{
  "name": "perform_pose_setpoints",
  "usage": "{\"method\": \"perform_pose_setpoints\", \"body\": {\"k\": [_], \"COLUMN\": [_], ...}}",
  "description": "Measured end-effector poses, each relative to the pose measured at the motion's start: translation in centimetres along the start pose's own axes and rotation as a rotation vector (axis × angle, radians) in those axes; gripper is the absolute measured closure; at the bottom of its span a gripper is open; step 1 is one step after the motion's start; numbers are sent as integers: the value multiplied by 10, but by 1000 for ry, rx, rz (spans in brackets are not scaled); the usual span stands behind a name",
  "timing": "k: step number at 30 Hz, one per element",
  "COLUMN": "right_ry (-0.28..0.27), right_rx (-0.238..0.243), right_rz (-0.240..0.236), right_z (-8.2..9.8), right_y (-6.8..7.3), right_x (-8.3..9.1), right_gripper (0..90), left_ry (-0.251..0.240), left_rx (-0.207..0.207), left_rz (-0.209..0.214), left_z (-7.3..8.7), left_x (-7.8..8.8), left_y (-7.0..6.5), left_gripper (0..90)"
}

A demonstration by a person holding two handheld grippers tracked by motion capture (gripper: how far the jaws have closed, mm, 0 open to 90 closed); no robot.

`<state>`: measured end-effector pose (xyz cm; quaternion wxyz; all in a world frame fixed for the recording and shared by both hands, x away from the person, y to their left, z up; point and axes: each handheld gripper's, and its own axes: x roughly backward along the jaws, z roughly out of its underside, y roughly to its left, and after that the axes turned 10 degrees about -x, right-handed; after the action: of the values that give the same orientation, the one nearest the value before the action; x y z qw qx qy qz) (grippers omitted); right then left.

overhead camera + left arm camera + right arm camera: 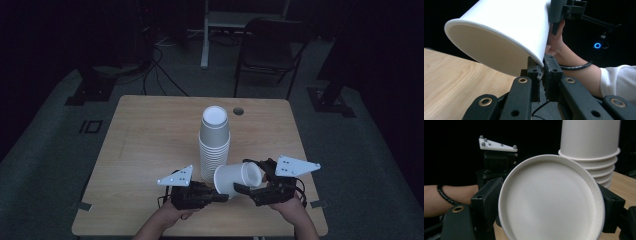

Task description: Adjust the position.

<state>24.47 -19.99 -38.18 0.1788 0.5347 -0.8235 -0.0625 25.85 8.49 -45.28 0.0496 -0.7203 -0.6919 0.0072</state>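
At lower centre of the high view, the left gripper (220,196) pinches the rim of a white paper cup (237,177) lying sideways, steadying its mouth. The right gripper (246,176) clamps its base, likely so the person can carry it from the tall white cup stack (215,142) behind.

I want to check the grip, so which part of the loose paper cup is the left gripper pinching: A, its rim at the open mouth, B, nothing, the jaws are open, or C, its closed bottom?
A: in the left gripper view the left gripper has its jaws shut on the rim of the loose cup.
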Motion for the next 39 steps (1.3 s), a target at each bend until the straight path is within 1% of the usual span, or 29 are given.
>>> {"method": "perform_pose_setpoints", "body": {"k": [1,2,3,5,6,9,10,11,12,13,15,16,17,19,20,21,23,24,25,26,27,30,31,32,33,36,37,39], "right_ry": [5,8,12,25,37,60,64,64,65,66,67,72,78,103,119,146,180,196,215,230,247,280,292,306,319,369,383,411], "right_rx": [1,7,5,5,5,17,21,20,16,19,21,23,32,39,49,57,71,71,77,88,87,86,86,83,85,82,82,79], "right_rz": [-3,2,-2,-3,-7,-6,0,6,5,14,25,28,34,37,37,37,42,37,37,41,39,46,41,37,37,29,26,25], "right_z": [0,-1,-1,-2,-3,-4,-5,-6,-7,-8,-12,-13,-15,-17,-17,-17,-16,-14,-12,-10,-8,-3,-2,-1,0,5,7,12], "right_y": [0,1,1,1,1,1,1,1,0,-1,-3,-3,-3,-3,-3,-3,-3,-3,-2,-2,-2,-4,-5,-6,-6,-8,-8,-9], "right_x": [0,-1,-1,-2,-2,-3,-3,-2,-1,0,3,4,6,7,8,7,6,5,4,3,1,-2,-2,-3,-3,-6,-7,-11], "right_gripper": [205,204,203,199,198,195,194,194,188,185,185,185,186,188,188,188,193,195,211,212,212,212,212,212,212,212,211,211], "left_ry": [2,3,6,12,14,28,45,67,90,106,148,166,180,218,240,258,281,292,296,305,316,368,390,407,428,499,519,551], "left_rx": [-3,-4,-12,-10,-14,-7,-9,-15,-10,-14,1,-1,6,2,1,-10,-3,-8,9,3,12,14,10,-1,-7,-54,-68,-92], "left_rz": [-8,-2,-8,0,-4,8,16,9,21,21,31,25,29,25,33,25,24,5,14,9,5,26,37,35,42,37,23,18], "left_z": [0,0,-1,-1,0,0,0,1,1,3,5,6,8,9,9,9,10,9,9,8,8,6,6,5,5,2,1,0], "left_x": [0,1,1,2,2,4,4,3,3,2,1,1,1,0,-1,-2,-2,-2,-2,-2,-2,-3,-4,-4,-5,-7,-8,-8], "left_y": [0,0,-1,-1,-1,-1,-1,-1,-1,-2,-1,-1,0,0,0,0,1,2,3,3,4,5,5,5,4,1,0,-1], "left_gripper": [855,855,856,857,858,859,858,859,859,859,859,859,859,860,859,859,859,860,860,860,861,862,862,862,862,862,862,862]}}
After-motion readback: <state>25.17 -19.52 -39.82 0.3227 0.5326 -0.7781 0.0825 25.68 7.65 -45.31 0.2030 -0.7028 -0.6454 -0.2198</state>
